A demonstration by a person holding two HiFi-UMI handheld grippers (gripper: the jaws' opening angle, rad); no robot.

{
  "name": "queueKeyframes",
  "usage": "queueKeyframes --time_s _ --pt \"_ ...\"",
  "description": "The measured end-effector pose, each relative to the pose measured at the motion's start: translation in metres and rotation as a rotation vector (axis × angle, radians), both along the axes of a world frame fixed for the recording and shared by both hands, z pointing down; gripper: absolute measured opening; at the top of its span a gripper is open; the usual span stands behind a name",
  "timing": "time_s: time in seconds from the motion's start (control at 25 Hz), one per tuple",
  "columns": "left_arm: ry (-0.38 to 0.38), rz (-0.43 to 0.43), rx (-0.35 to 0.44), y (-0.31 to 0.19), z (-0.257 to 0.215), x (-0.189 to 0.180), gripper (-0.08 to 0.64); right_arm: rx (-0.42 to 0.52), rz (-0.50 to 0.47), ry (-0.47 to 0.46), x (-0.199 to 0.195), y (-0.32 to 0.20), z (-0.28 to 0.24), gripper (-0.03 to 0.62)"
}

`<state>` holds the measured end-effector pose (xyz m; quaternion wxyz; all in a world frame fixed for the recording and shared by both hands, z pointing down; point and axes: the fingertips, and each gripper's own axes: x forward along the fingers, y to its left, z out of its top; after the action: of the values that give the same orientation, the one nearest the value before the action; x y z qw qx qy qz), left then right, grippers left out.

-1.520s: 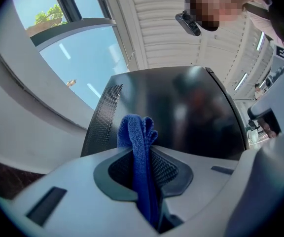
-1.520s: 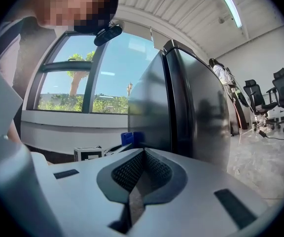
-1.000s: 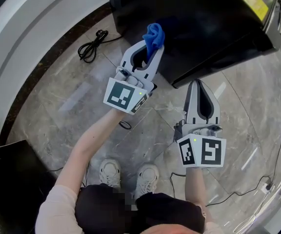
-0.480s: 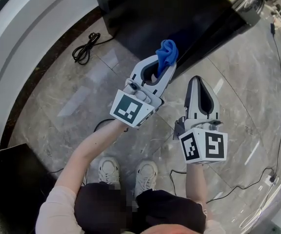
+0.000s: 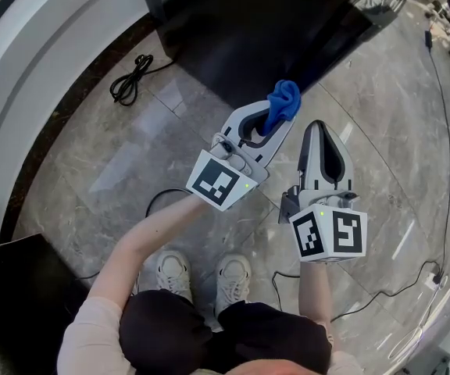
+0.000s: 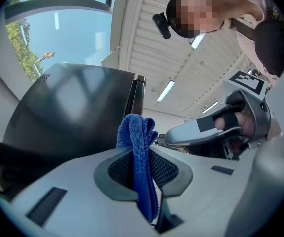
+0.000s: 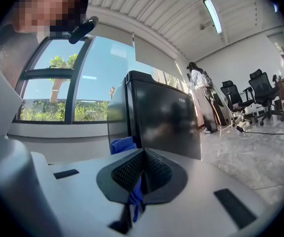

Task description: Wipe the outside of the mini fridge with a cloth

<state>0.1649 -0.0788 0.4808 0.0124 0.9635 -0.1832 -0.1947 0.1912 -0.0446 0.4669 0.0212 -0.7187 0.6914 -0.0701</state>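
Observation:
The black mini fridge (image 5: 264, 30) stands on the marble floor, filling the top of the head view. My left gripper (image 5: 278, 117) is shut on a bunched blue cloth (image 5: 284, 100), which sits at the fridge's near corner edge; I cannot tell whether it touches. In the left gripper view the cloth (image 6: 136, 142) stands up between the jaws with the fridge (image 6: 68, 112) behind it. My right gripper (image 5: 322, 133) hangs just right of the left one, shut and holding nothing. In the right gripper view the fridge (image 7: 166, 117) rises ahead, and the cloth (image 7: 122, 144) peeks out left of my right gripper (image 7: 143, 156).
A coiled black power cable (image 5: 128, 80) lies on the floor left of the fridge. A curved white wall base (image 5: 30, 76) runs along the left. A black box (image 5: 14, 303) sits at the bottom left. Thin cables (image 5: 408, 286) trail at the right. Office chairs (image 7: 260, 95) stand far off.
The left gripper has carried the cloth rightward along the fridge's near edge toward its corner. The right gripper has hardly moved.

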Motion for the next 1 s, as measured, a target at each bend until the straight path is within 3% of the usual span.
queueKeyframes --time_s 0.24,0.4,0.56,0.8,1.0 --pt "0.004 0.084 0.026 0.026 -0.005 0.013 0.06 0.005 0.009 0.008 0.0 0.003 -0.004 0.012" --pt "0.027 0.059 -0.024 0.021 -0.008 -0.003 0.06 0.014 0.002 0.009 -0.006 0.002 -0.006 0.012" --pt "-0.012 -0.082 -0.069 -0.015 0.01 -0.045 0.06 0.03 -0.022 -0.014 -0.019 -0.006 -0.007 0.012" --pt "-0.012 -0.355 -0.076 -0.089 0.019 -0.13 0.06 0.022 -0.121 0.014 -0.062 -0.026 0.001 0.012" --pt "-0.092 -0.532 -0.058 -0.154 0.042 -0.182 0.06 0.02 -0.164 -0.029 -0.082 -0.049 0.01 0.012"
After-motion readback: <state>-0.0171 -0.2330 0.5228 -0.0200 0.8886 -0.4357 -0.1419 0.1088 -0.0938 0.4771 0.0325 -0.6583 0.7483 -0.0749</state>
